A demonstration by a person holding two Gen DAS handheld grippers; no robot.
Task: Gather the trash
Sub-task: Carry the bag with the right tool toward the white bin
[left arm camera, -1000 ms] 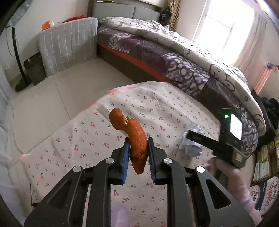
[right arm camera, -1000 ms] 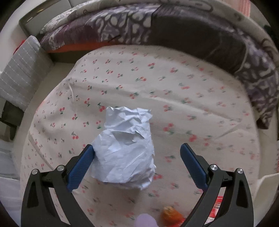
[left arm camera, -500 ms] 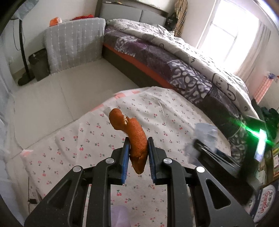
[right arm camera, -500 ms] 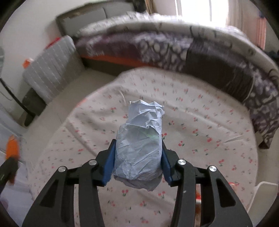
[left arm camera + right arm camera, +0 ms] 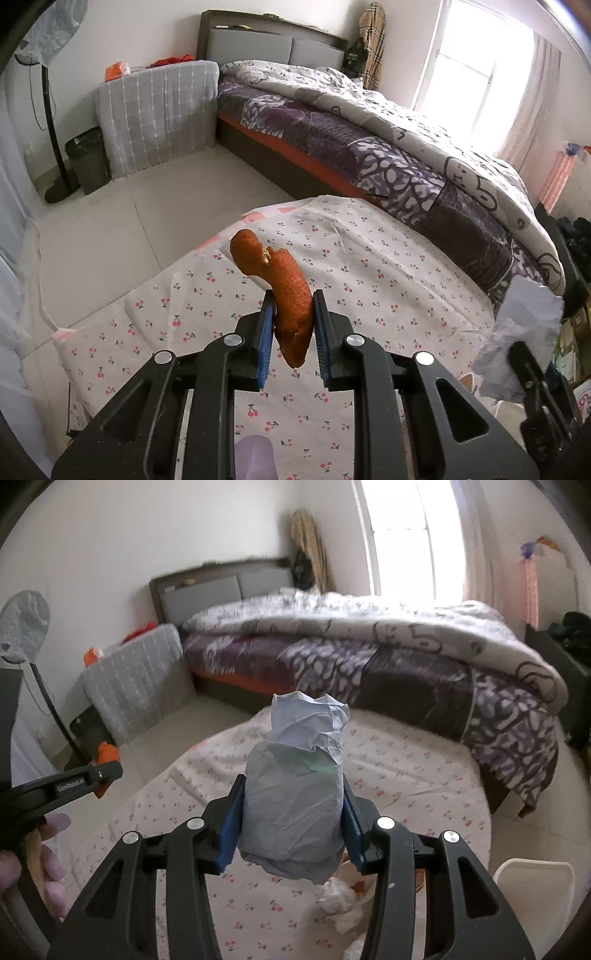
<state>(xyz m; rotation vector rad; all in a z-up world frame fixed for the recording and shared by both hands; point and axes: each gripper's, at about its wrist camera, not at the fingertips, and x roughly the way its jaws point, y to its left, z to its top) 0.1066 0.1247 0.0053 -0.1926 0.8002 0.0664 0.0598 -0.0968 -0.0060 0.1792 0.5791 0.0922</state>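
Currently both tongs are loaded and lifted clear of the cherry-print cloth (image 5: 369, 280). Left gripper (image 5: 293, 325): pressed tight on an orange peel (image 5: 288, 295), pinched near its lower half. The peel's long axis runs forward and up out of the jaws, curling to the left at the far tip, with a short end hanging below the pads (image 5: 266, 332). Right gripper (image 5: 291, 819): its jaws have just been closing, and they now clamp a crumpled paper wad (image 5: 295, 794) across its middle. The wad stands upright between the pads, bulging below them and rising well above.

In the right view, a white bin (image 5: 535, 890) shows at the lower right edge, just beside the right gripper and below it; loose white scraps (image 5: 340, 904) lie on the cloth under the wad. The right hand is judged the nearer to this bin; the left gripper sits far across at the left edge of that view. A black bin (image 5: 88, 158) stands well off on the floor, beside a fan stand (image 5: 51, 122). Which bin is intended cannot be told.

Judgement: the next move is a carry and release, wad first, down and to the right.
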